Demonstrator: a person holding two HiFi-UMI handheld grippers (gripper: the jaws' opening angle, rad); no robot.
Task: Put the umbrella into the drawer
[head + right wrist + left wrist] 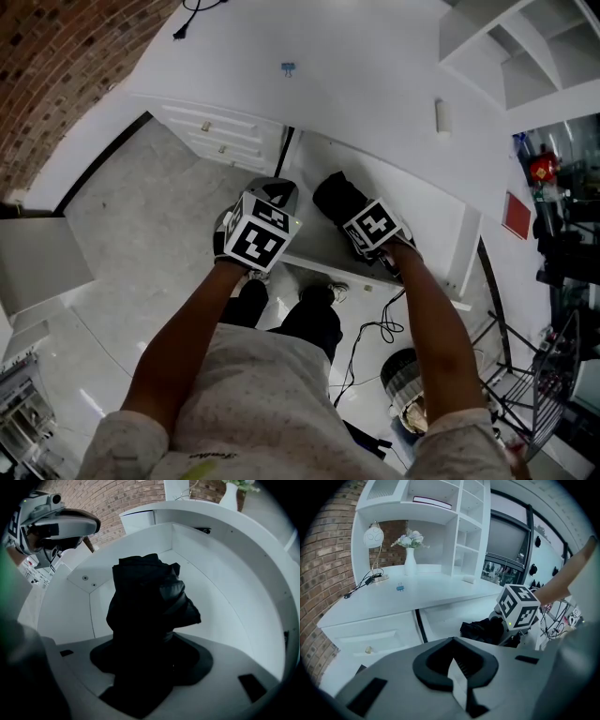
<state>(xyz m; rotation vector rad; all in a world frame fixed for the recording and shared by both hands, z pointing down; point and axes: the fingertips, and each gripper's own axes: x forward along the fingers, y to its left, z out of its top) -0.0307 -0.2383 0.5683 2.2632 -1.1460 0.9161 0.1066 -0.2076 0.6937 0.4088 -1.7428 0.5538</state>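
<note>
Right claw (143, 665) grips the umbrella (147, 597): black, folded, fabric bunched & creased into a stubby bundle sticking out past the jaws. It sits low inside the open white drawer (225, 588); contact w/ the floor unclear. Left claw (457, 667), at 9 o'clock of the right in head view, has jaws together, nothing btwn. White surface (356, 66) at 12 o'clock.

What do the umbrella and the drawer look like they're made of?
Umbrella: black fabric, likely nylon or polyester; matte, with soft folds and creases. Drawer: probably white painted or laminated board; smooth, flat panels with crisp corner seams.
</note>
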